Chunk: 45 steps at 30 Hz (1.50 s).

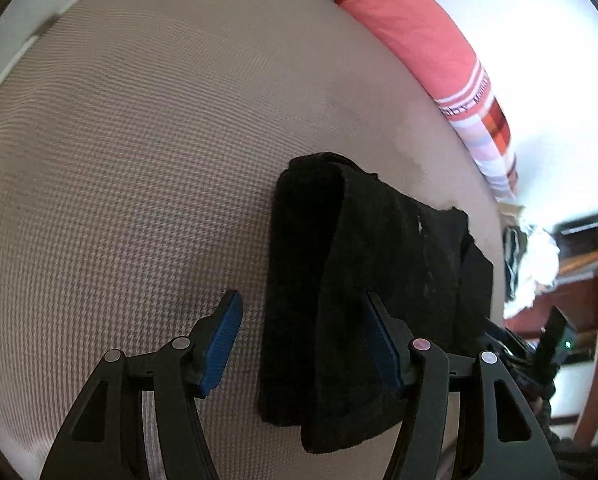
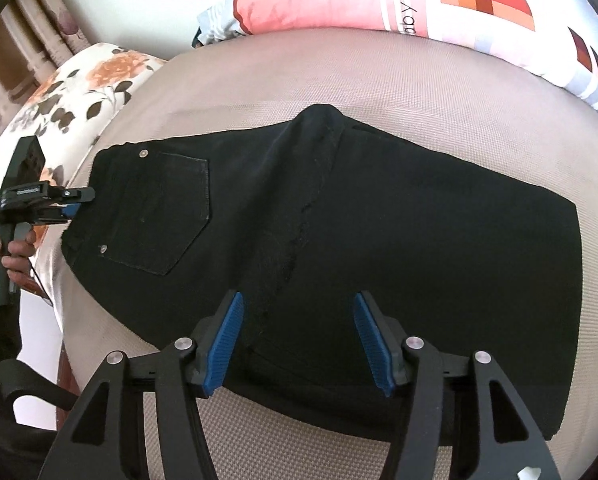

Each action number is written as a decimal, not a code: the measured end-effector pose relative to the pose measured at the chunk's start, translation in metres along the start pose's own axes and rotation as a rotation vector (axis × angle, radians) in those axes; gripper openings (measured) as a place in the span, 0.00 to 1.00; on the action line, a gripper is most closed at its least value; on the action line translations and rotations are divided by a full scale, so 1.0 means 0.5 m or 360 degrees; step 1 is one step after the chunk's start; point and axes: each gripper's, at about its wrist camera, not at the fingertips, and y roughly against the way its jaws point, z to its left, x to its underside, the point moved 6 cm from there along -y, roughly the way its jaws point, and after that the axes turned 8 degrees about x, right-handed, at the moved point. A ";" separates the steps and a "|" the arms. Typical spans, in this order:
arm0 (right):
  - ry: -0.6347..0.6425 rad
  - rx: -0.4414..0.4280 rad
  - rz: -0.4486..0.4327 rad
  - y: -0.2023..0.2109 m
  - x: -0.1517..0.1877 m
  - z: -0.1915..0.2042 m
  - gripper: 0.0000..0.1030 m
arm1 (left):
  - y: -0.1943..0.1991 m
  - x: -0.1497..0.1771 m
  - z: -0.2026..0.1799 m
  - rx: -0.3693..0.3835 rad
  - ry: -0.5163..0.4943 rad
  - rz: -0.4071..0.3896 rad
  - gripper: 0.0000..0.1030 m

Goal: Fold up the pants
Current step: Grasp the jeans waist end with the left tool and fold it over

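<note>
Black jeans look heavy, floppy denim; grab the waistband just ahead of the left claw, both claws wide, right claw empty

Black pants running behind the left tool's right finger, far edge hidden by their own fold, cluttered shelf right of the tool blurred, pillow beyond the right tool cut off by the frame, printed lettering partly legible
</note>
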 end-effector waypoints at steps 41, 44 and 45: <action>-0.0227 0.0089 -0.0104 0.021 -0.034 -0.055 0.54 | -0.081 0.001 -0.090 -0.0273 -0.0120 -0.0157 0.31; -0.0220 0.0092 -0.0125 0.028 -0.031 -0.064 0.54 | -0.077 0.006 -0.106 -0.0353 -0.0132 -0.0165 0.31; -0.0225 0.0085 -0.0130 0.030 -0.030 -0.069 0.54 | -0.077 0.007 -0.110 -0.0360 -0.0117 -0.0169 0.30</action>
